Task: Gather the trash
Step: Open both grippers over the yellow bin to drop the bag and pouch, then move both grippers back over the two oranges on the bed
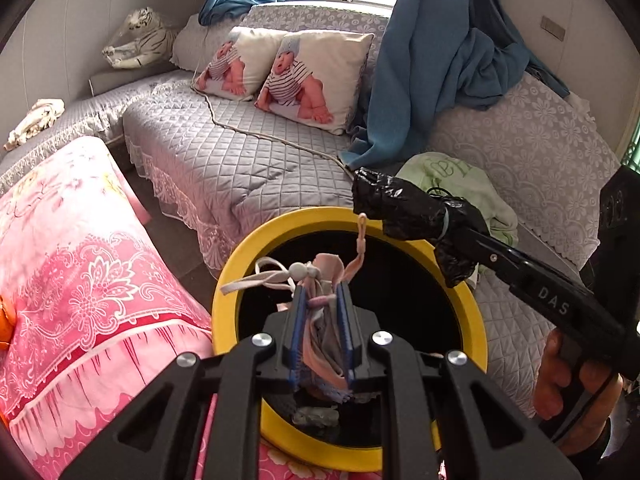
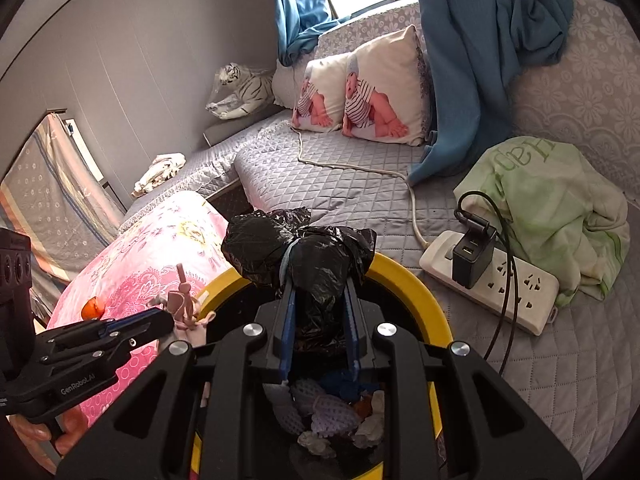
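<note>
The left hand-held gripper (image 1: 322,300) is clenched on a crumpled pink fabric face mask with elastic ear loops (image 1: 324,280). The mask hangs between the blue-edged pads above the mouth of a round bin with a yellow rim and black interior (image 1: 226,280). The lower end of the mask runs behind the gripper body and is cut off from view.

The right hand-held gripper (image 2: 320,300) is clenched on a bunched black plastic bag tied with a pale band (image 2: 304,248). In the right wrist view the bag covers both fingertips, so the exact pad contact cannot be made out. The bag sits above the far rim of the bin.

Inside the bin, mesh foam netting and crumpled pale scraps (image 2: 332,416) are visible; the dark interior and the gripper body hide the rest of the contents.

The bin stands between a pink floral quilt (image 1: 80,280) and a grey quilted sofa cover (image 1: 248,168). A white power strip with a black charger plugged in (image 2: 492,284) lies on the cover beside a crumpled pale green cloth (image 2: 560,208). A hand (image 1: 572,376) holding the right gripper is partly cut off at the frame edge.
</note>
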